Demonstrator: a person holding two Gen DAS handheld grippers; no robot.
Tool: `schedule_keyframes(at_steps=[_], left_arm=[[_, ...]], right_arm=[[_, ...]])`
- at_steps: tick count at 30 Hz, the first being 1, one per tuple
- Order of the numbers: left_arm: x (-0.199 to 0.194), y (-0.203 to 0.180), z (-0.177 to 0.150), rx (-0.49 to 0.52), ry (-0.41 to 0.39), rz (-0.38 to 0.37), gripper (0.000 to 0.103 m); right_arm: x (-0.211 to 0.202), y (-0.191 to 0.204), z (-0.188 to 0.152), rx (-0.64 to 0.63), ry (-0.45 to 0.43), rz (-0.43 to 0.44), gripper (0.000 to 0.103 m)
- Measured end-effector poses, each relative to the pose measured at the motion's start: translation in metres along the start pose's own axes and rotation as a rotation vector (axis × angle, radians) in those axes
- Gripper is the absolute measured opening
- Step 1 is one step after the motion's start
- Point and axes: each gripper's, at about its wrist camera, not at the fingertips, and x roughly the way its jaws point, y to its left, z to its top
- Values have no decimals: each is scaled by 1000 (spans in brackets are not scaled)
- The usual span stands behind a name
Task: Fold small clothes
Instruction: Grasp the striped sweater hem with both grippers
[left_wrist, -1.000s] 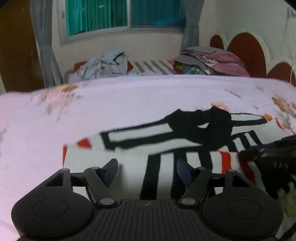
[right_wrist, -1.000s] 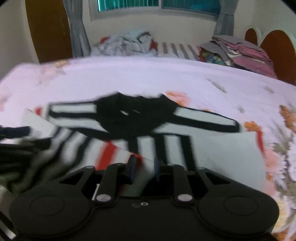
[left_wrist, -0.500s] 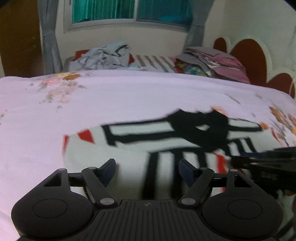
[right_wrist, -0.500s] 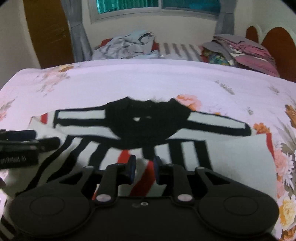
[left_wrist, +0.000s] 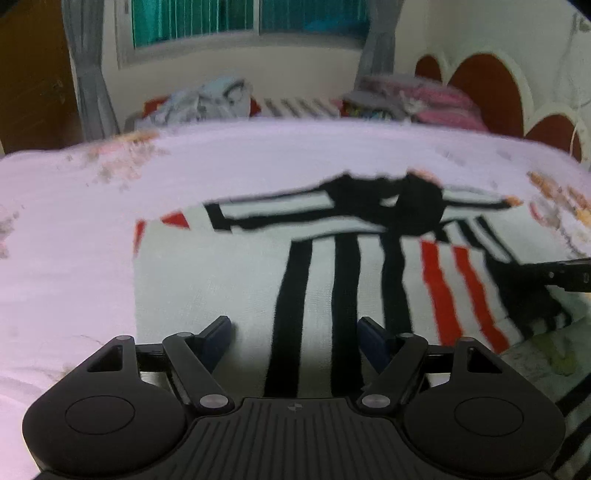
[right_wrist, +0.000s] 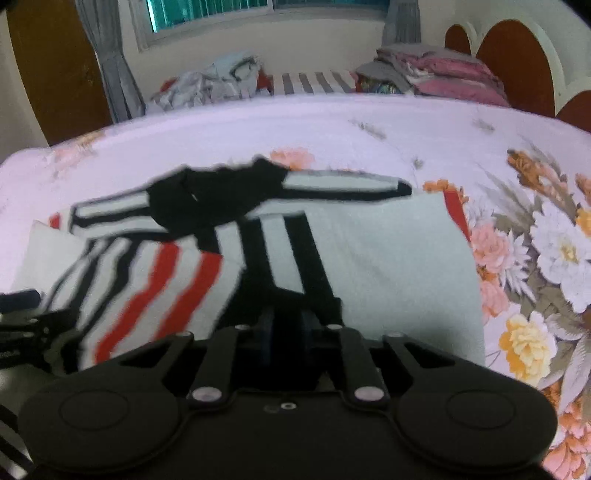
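A striped shirt (left_wrist: 236, 280) lies flat on the bed (left_wrist: 74, 229), its black collar toward the far window and its stripes running from collar to hem, sleeves spread sideways. The left gripper (left_wrist: 295, 332) hovers above it, fingers apart. The right gripper (right_wrist: 287, 325) has its fingers clamped on a black fold of the shirt.

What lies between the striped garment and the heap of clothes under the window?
Only bare pink floral bedspread separates the white knit garment with black and red stripes from the crumpled pale clothes heap; the right wrist view shows it.
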Motion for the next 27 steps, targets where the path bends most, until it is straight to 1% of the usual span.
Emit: schedule_keyframes(at_steps=[1, 3, 4, 5, 7, 8, 10, 12, 14, 15, 16, 17, 21, 22, 23, 25, 26, 27], left_arm=[[-3, 1, -2, 8, 7, 20, 74], [2, 6, -11, 13, 45, 32, 74], [5, 8, -16, 14, 45, 28, 74], [4, 7, -18, 19, 36, 31, 75], [1, 4, -15, 25, 50, 55, 75], [-2, 2, -14, 23, 54, 63, 75], [-10, -1, -15, 24, 54, 76, 75], [-20, -4, -20, 30, 52, 95, 75], [-31, -7, -26, 33, 54, 115, 76], [-37, -10, -30, 28, 55, 124, 79], [-43, -11, -33, 24, 53, 128, 90], [-51, -13, -37, 19, 44, 137, 97], [-80, -21, -57, 10, 30, 167, 99], [-86, -21, -62, 3, 31, 166, 99], [-93, -19, -71, -10, 32, 158, 99], [-108, -12, -90, -44, 41, 124, 98], [-118, -6, -103, -72, 47, 89, 98], [-126, -1, -114, -97, 49, 75, 98]], right_arm=[[-3, 2, -2, -23, 0, -3, 18], [6, 3, -7, -48, 56, -29, 18], [14, 0, -11, -43, 92, -34, 18], [13, -1, -12, -39, 80, -27, 18], [6, -1, -10, -32, 73, -31, 19], [-1, -2, -11, -33, 52, -23, 20], [-18, -5, -15, -25, 13, -1, 20], [-34, -11, -20, -18, -14, 13, 23], [-49, -20, -28, -5, -23, 26, 29], [-58, -26, -33, -1, -28, 36, 30], [-65, -30, -37, 0, -31, 41, 32], [-72, -34, -42, -2, -31, 46, 33], [-98, -55, -65, 22, -21, 84, 34], [-106, -63, -73, 37, -19, 92, 37], [-112, -70, -80, 54, -17, 96, 44], [-125, -86, -97, 97, -6, 115, 51], [-131, -94, -107, 116, 4, 121, 51], [-137, -100, -116, 132, 14, 127, 51]])
